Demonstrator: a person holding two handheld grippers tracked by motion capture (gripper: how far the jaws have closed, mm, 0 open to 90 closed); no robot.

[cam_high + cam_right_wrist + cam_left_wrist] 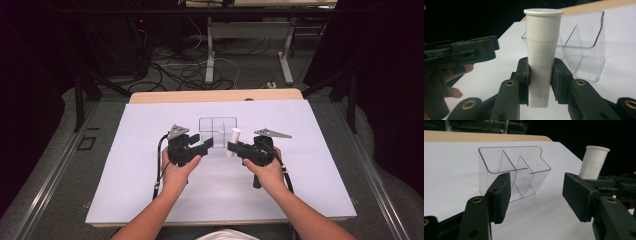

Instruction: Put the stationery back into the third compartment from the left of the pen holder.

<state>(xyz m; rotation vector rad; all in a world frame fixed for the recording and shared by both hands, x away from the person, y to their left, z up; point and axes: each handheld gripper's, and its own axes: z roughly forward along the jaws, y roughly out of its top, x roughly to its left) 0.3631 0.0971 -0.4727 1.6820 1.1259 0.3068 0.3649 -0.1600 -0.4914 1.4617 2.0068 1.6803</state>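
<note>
The wooden desk (150, 97) carries a white sheet (135, 165); a clear divided organizer (216, 126) stands mid-sheet toward the far edge.

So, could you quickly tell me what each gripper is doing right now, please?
Left gripper: open, nothing between its jaws.
Right gripper: closed on the white tube, held upright beside the clear divided box.
</note>
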